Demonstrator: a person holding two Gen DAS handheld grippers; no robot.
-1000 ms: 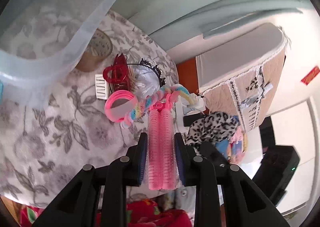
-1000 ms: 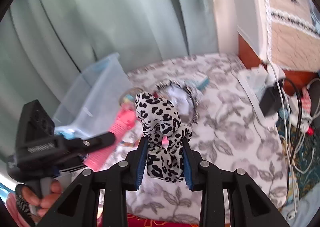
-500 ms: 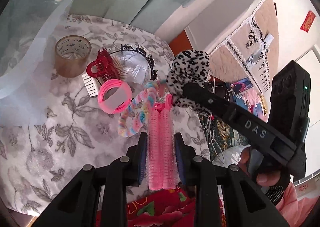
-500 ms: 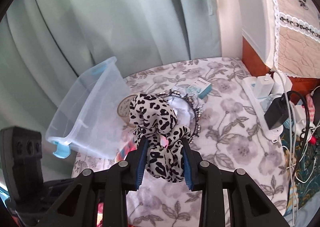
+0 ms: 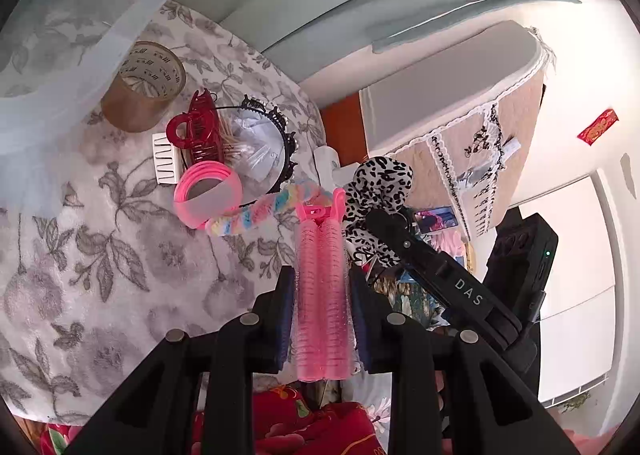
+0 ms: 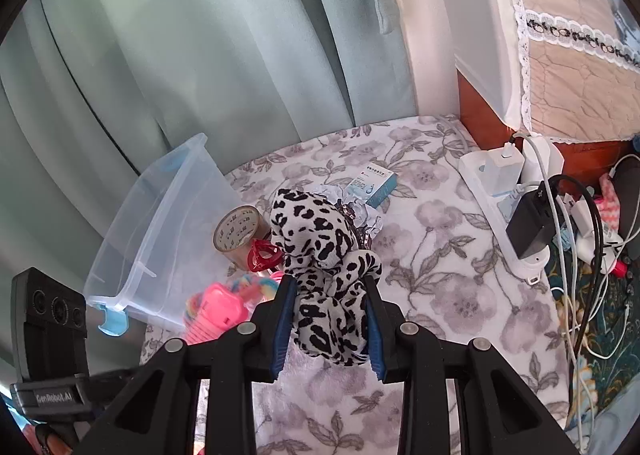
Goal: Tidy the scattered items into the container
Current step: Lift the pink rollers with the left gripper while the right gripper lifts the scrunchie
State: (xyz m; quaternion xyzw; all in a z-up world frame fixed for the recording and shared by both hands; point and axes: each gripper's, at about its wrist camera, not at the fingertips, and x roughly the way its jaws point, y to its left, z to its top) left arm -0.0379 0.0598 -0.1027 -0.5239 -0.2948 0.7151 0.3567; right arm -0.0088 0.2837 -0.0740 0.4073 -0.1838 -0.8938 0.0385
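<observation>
My left gripper is shut on a pink hair roller clip and holds it above the floral cloth. My right gripper is shut on a leopard-print scrunchie, which also shows in the left wrist view. The clear plastic container lies tilted at the left. Loose on the cloth lie a tape roll, a red claw clip, a pink ring, a pastel scrunchie and a black headband.
A small blue-white box lies behind the pile. A white power strip with chargers and cables runs along the cloth's right edge. Curtains hang behind; a lace-covered appliance stands at the right.
The left view has swung closer to the container and the pile. The right gripper has pulled back and higher with the leopard scrunchie. Both grips stay unchanged.
</observation>
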